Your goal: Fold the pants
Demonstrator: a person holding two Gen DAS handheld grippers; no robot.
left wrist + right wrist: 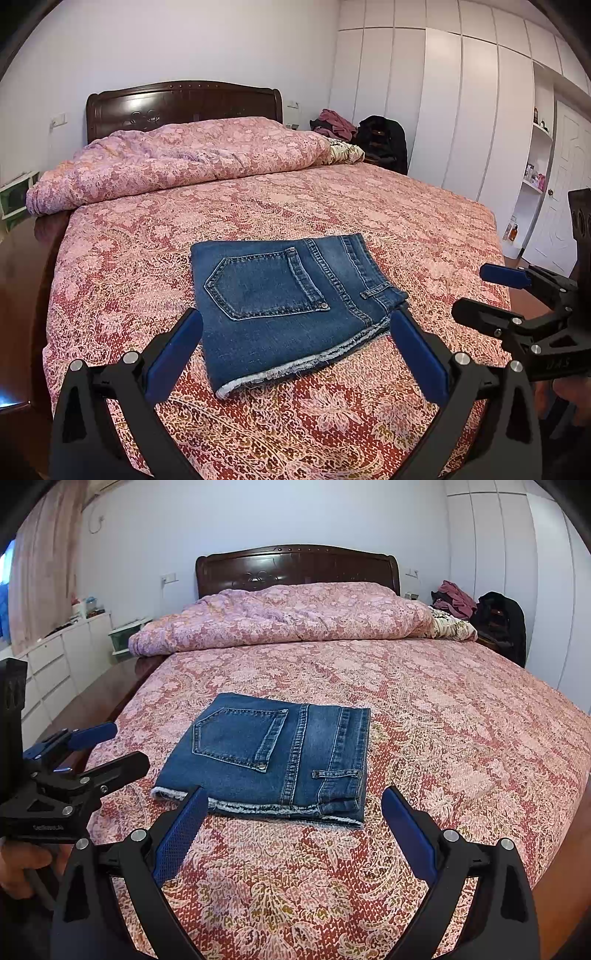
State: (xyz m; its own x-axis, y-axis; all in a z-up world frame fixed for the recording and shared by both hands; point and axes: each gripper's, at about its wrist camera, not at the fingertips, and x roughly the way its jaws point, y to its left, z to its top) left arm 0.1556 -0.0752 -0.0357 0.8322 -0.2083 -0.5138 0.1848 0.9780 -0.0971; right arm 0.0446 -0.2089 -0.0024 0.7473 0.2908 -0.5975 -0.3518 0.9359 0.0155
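Blue denim pants (280,299) lie folded into a compact rectangle on the pink floral bedspread (258,206), back pocket up, frayed hem toward me. They also show in the right wrist view (273,760). My left gripper (295,325) is open and empty, held just in front of the pants' near edge. My right gripper (291,805) is open and empty, just in front of the frayed hem. The right gripper also shows at the right of the left wrist view (480,291), and the left gripper at the left of the right wrist view (125,746); both are off the pants.
A rolled pink quilt (177,158) lies across the head of the bed below a dark wooden headboard (184,103). Clothes (336,123) and a black jacket (384,144) pile at the far right. White wardrobes (443,110) stand right, white drawers (55,664) left.
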